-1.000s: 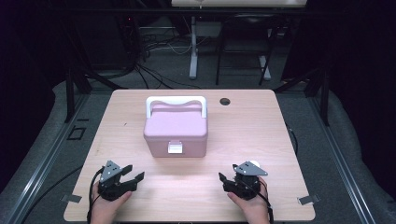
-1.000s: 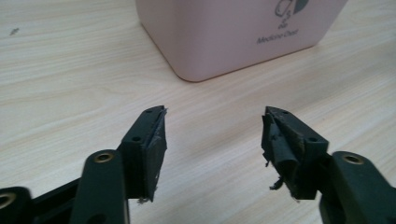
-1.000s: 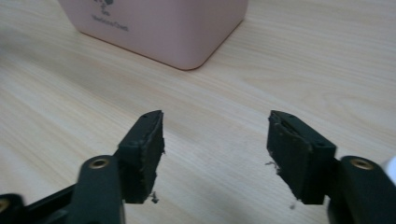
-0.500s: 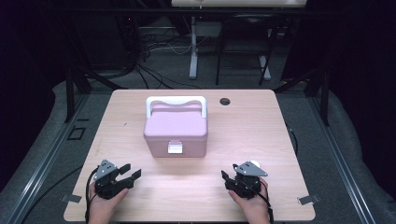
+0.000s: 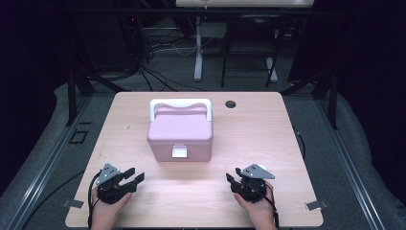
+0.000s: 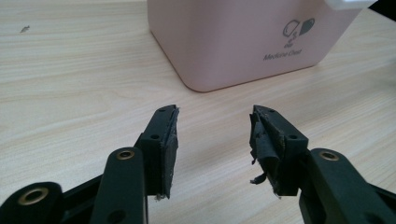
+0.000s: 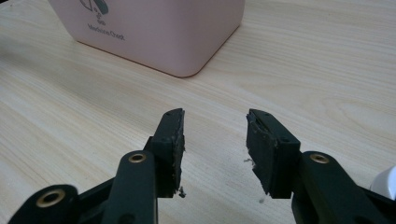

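- At the left of the high view we hold the left gripper (image 5: 128, 179) low over the near edge of the wooden table (image 5: 287, 143), our left hand (image 5: 106, 211) coming in from below.
- Its jaws stand apart with only bare table between them; in the left gripper view the worn black pads (image 6: 169, 149) frame open wood grain.
- In the middle of the table, well ahead of both grippers, stands the pink medicine chest (image 5: 180, 135), lid down, its white handle (image 5: 181, 104) lying toward the far side and its white latch (image 5: 179, 151) facing us.
- From the left gripper view we see the chest's near corner and its printed label just beyond the jaw tips, not touching them.
- At the right we hold the right gripper (image 5: 231, 181) in our right hand (image 5: 258, 211), also near the table's front edge.
- Its jaws have just been closing, yet they remain parted and grip nothing; only table shows between them in the right gripper view.
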The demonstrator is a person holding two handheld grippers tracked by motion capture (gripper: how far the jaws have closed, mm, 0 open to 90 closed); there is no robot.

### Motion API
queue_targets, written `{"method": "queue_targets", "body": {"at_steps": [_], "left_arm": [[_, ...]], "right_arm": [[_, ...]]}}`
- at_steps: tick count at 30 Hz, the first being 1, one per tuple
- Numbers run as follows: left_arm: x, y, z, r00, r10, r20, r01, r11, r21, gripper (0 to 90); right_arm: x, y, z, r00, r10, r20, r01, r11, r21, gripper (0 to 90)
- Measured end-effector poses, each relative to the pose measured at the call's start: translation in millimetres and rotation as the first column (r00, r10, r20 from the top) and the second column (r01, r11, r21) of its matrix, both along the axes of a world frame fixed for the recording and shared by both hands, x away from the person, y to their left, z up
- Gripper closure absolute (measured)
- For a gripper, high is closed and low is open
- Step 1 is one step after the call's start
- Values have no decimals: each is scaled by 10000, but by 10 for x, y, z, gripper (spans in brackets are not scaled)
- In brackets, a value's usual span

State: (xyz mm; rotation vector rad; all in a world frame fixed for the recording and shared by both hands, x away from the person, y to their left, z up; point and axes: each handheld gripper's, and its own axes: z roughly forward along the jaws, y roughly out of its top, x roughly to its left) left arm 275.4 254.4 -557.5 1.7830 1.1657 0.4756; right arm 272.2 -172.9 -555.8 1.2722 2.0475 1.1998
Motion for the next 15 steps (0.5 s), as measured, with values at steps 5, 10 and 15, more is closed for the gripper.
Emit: {"method": "queue_targets", "body": {"at_steps": [5, 10, 15], "left_arm": [[3, -44, 1, 9996, -217, -193, 223, 9993, 315, 572], [42, -77, 6, 9979, -455, -454, 478, 9976, 501, 655], [87, -44, 52, 9975, -408, -570, 435, 9979, 472, 713]], "right_arm": [[-2, 30, -3, 10000, 30, 49, -29, 9999, -126, 613], [-17, 74, 32, 9998, 63, 185, -56, 9994, -352, 642], [4, 62, 103, 9998, -73, 181, 80, 9992, -383, 672]]}}
